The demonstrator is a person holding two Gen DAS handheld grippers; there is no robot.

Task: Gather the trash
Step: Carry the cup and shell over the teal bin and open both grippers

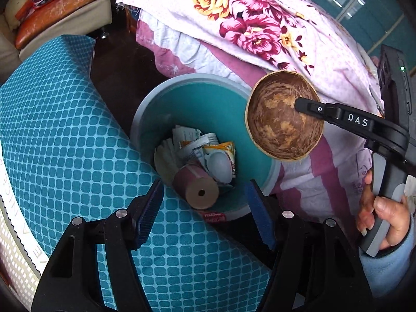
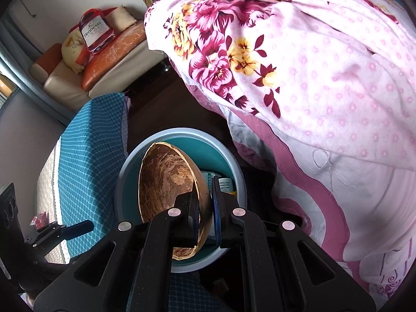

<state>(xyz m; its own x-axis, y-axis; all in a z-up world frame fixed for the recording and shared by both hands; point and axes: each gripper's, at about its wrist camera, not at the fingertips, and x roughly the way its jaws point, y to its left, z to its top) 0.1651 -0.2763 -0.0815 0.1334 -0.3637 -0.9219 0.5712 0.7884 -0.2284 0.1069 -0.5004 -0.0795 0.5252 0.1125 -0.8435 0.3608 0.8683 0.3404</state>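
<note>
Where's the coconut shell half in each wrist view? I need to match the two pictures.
Left wrist view: coconut shell half at right of centre, gripped at its rim by the right gripper, above the bin's right edge.
Right wrist view: lower centre, edge-on between the fingers.
Shared landmark: the teal trash bin.

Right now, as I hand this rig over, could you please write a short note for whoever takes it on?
Right gripper: shut on the rim of a brown coconut shell half, held just above the teal trash bin, over its edge nearest the floral quilt.
Left gripper: open, empty, hanging over the bin's near rim beside the teal checked cushion.
Done: the bin already holds crumpled wrappers and a cardboard roll.
Left: bring the shell fully over the opening, release it, then look for more trash; none other shows clearly in these views.
</note>
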